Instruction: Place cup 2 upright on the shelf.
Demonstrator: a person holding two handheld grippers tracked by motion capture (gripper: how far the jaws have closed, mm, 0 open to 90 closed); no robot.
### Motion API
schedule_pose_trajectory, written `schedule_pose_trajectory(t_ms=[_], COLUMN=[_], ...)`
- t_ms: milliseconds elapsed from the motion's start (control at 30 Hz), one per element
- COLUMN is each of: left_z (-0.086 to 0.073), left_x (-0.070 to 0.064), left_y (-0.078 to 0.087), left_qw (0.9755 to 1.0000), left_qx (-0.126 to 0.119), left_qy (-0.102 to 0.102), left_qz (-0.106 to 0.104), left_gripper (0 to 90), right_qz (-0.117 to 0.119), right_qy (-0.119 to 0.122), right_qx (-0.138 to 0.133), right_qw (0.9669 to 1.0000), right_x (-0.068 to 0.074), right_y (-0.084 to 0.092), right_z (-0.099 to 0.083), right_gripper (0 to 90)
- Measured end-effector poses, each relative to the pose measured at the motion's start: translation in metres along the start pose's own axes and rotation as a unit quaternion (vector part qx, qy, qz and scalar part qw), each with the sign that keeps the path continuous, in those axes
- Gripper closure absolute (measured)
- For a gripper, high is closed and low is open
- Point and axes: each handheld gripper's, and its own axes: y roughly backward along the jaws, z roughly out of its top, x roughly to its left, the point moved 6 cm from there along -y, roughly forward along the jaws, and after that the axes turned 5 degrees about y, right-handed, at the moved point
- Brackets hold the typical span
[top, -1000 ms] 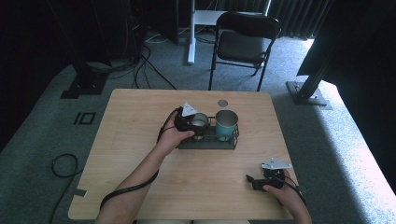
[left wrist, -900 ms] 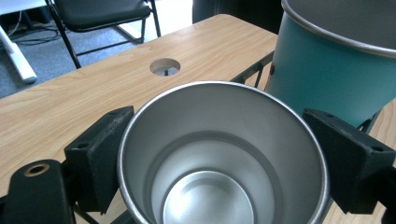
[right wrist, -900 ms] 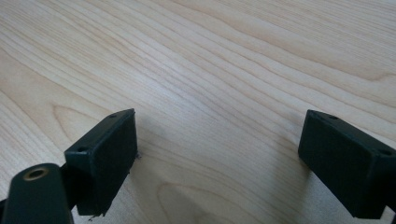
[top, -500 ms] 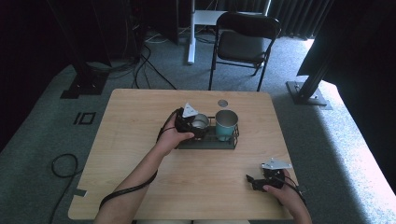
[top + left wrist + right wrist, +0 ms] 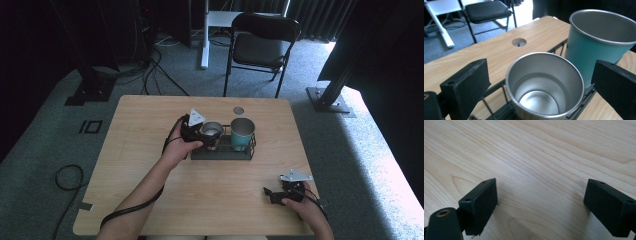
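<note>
A bare steel cup stands upright in a black wire rack mid-table, with a teal cup beside it on the right. My left gripper is open, its jaws on either side of the steel cup with gaps showing. My right gripper lies low over bare wood near the table's front right, open with nothing between its jaws.
The wooden table has a round cable hole behind the rack. A black folding chair and a white desk leg stand on the carpet beyond the far edge.
</note>
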Motion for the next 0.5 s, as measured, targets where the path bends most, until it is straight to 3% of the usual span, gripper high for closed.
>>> schedule_pose_trajectory(t_ms=[500], left_z=[-0.008], left_x=[0.014], left_y=[0.026], left_qw=[0.9997], left_qx=[-0.017], left_qy=[0.018], left_qz=[0.006], left_gripper=[2.4], right_qz=[0.000], right_qy=[0.000], right_qx=[0.000], right_qw=[1.0000], right_x=[0.000], right_y=[0.000], right_z=[0.000], right_gripper=[11.3])
